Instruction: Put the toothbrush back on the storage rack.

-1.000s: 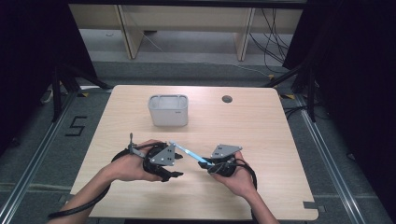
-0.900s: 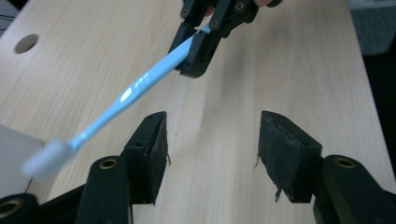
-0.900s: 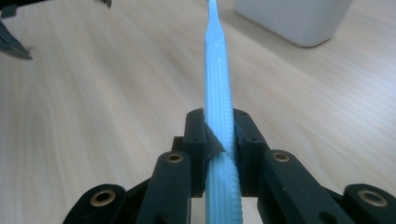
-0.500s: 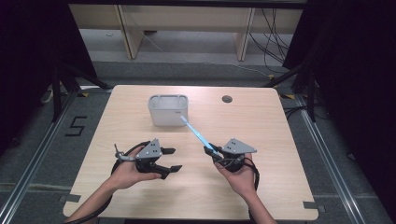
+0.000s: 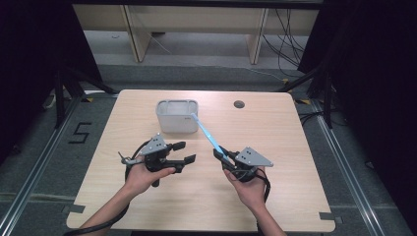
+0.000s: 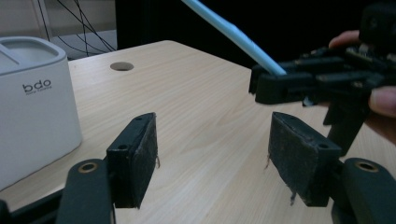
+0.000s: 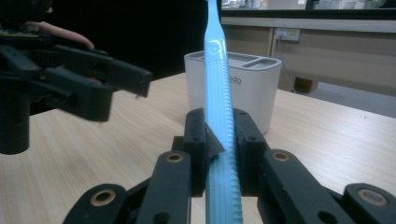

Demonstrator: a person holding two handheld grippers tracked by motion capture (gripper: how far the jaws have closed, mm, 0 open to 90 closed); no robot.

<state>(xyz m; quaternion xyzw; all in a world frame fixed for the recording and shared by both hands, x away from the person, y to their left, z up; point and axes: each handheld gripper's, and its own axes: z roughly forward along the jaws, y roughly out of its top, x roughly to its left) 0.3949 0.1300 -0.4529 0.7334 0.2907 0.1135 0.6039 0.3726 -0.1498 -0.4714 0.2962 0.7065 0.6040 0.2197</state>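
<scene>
The pale wood-grain table (image 5: 295,196) has rounded corners and a round cable hole (image 5: 239,104) near its far edge; grey floor, a wooden shelf unit and dangling cables lie beyond it. A white, smooth, rounded-rectangular holder (image 5: 177,116) marked "bdo" stands at the far middle. The right tongs (image 7: 219,140) are clenched on a slim, ribbed blue toothbrush (image 7: 218,93) that slants up toward the holder. The left tongs (image 6: 212,158) are released, their flat black pads apart above the table.

High view overhead facing forward, both gripper views low, sharing white holder (image 6: 32,116)
</scene>
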